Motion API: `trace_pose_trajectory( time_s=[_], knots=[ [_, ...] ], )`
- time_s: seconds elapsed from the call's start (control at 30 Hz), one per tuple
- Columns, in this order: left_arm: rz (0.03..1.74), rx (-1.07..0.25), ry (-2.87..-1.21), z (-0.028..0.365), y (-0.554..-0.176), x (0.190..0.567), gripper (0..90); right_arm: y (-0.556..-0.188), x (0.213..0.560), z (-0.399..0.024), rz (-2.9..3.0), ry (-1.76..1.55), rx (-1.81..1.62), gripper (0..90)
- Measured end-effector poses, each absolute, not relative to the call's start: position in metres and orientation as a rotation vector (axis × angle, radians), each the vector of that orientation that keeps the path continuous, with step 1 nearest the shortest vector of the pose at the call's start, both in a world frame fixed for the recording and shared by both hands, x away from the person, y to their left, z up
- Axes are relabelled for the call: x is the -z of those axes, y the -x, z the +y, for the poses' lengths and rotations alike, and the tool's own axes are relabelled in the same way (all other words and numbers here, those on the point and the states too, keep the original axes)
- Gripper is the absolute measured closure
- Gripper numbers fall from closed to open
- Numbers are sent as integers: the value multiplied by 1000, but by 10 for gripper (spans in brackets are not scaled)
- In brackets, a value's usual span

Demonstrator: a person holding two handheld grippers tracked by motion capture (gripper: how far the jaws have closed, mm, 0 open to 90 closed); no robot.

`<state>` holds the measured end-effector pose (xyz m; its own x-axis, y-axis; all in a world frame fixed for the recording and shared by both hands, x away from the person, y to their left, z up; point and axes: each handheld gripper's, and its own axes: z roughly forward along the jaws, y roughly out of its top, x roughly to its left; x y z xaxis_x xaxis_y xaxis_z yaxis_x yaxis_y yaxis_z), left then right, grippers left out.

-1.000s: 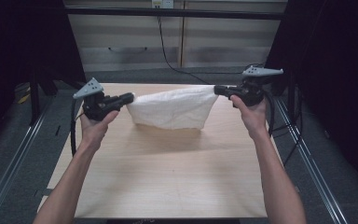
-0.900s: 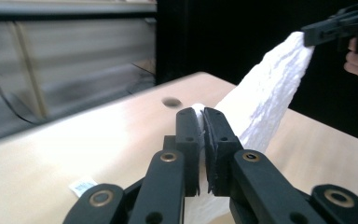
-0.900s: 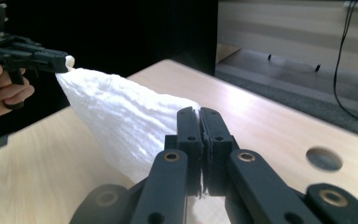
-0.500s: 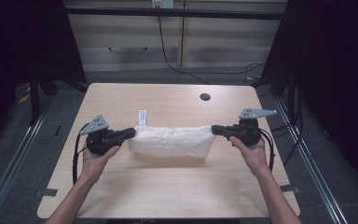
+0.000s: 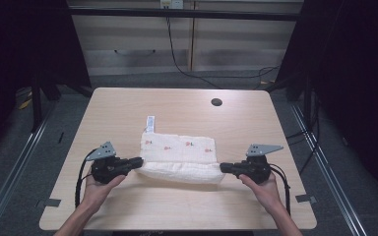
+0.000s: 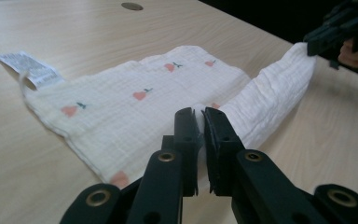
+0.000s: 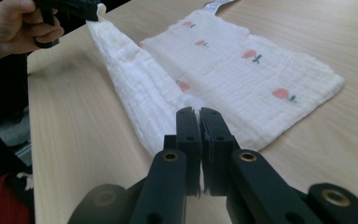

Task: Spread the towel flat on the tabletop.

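Note:
A white muslin cloth [image 5: 177, 147] printed with small red fruits lies on the wooden table [image 5: 177, 209], its far part flat and its near edge held up as a taut fold. My left gripper [image 5: 137, 162] is shut on the left end of that fold, and my right gripper [image 5: 223, 168] on the right end. In the left gripper view the jaws [image 6: 200, 116] pinch the cloth [image 6: 135, 93], with the right gripper [image 6: 313, 43] at the fold's far end. The right gripper view has its jaws [image 7: 199, 114] closed on the cloth [image 7: 242, 60], and the left gripper [image 7: 91, 9] grips the far corner.
A white care label [image 5: 150, 123] sticks out from the cloth's far left corner. A round cable hole [image 5: 216, 102] sits near the table's far edge. Bare tabletop surrounds the cloth. Dark curtains and floor rails flank the table.
Both grippers came down and toward the person with the cloth. It hung in the air between them a second ago and now lies mostly flat on the table.

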<state>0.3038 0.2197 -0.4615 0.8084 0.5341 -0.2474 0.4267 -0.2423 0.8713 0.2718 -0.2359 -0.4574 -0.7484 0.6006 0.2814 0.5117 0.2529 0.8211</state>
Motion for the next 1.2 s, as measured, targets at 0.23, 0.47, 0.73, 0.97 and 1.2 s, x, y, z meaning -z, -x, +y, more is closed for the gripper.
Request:
trace_pose_trajectory(
  time_s=[0.23,0.47,0.73,0.97,1.2],
  knots=[
    [713,-84,-1960,219,-288,481,826,-256,467,-241,2423,-1084,-1551,853],
    [714,-69,-1948,225,-281,479,763,-244,473,-235,2482,-1076,-1517,792],
    [742,-76,-1894,239,-276,474,676,-233,470,-238,2479,-1056,-1547,733],
    [776,-124,-1926,231,-299,470,621,-254,467,-234,2460,-1072,-1494,723],
    [804,-145,-1964,221,-332,473,623,-292,464,-213,2462,-1057,-1455,711]
  ],
)
